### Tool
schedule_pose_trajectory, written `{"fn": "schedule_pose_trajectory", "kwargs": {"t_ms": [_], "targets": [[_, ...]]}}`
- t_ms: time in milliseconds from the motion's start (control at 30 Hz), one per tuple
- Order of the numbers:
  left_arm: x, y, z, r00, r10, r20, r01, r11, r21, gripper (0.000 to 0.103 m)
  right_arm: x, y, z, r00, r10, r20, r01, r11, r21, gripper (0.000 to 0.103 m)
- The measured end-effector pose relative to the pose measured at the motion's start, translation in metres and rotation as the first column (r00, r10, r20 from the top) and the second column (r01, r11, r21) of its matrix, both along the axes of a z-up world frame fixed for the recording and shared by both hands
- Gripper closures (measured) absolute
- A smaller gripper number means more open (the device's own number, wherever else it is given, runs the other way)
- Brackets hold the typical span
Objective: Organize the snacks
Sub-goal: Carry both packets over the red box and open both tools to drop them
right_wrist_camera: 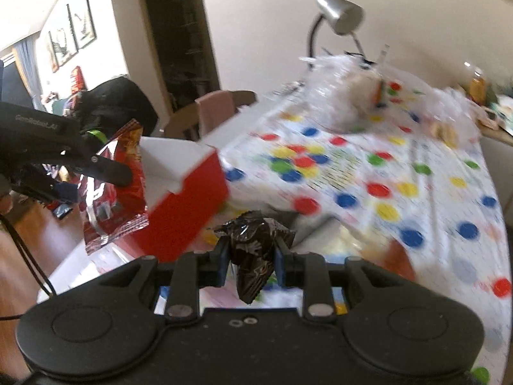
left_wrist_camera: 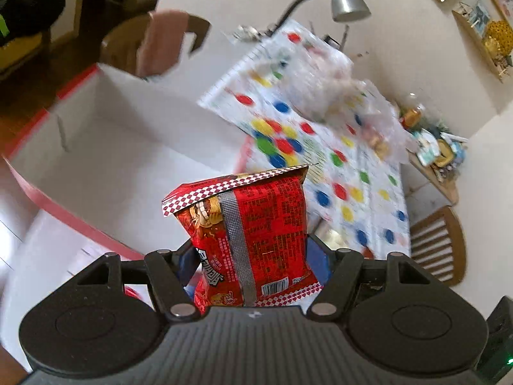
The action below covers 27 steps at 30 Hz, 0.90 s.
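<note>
Snacks in transit: my left tongs [left_wrist_camera: 253, 256] clamp a light, crinkly red noodle packet [left_wrist_camera: 250, 234] mid-body near the red box [left_wrist_camera: 96, 147]; right tongs [right_wrist_camera: 251, 256] pinch a soft dark wrapper [right_wrist_camera: 253, 250] above the worktop [right_wrist_camera: 400, 173].

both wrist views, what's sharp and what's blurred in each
Left wrist view: the red snack bag in the left tongs is sharp; the dotted tablecloth and white box smear. Right wrist view: the dark wrapper is fairly crisp; the lamp and cloth blur, edges bending.
</note>
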<state>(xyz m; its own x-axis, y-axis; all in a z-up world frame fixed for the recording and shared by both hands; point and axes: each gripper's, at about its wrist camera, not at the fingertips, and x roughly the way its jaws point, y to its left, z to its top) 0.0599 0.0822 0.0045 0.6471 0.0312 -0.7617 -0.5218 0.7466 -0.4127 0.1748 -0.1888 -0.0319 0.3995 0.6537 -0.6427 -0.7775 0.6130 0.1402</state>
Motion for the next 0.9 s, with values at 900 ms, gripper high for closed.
{"fn": "schedule_pose_trajectory", "kwargs": {"t_ms": [900], "targets": [[0.043, 0.187, -0.082, 0.944, -0.068, -0.322, 0.113, 0.986, 0.123, 0.034, -0.019, 0.276, -0.067, 0.99, 0.117, -0.077, -0.132, 0.965, -0.226, 0.077]]}}
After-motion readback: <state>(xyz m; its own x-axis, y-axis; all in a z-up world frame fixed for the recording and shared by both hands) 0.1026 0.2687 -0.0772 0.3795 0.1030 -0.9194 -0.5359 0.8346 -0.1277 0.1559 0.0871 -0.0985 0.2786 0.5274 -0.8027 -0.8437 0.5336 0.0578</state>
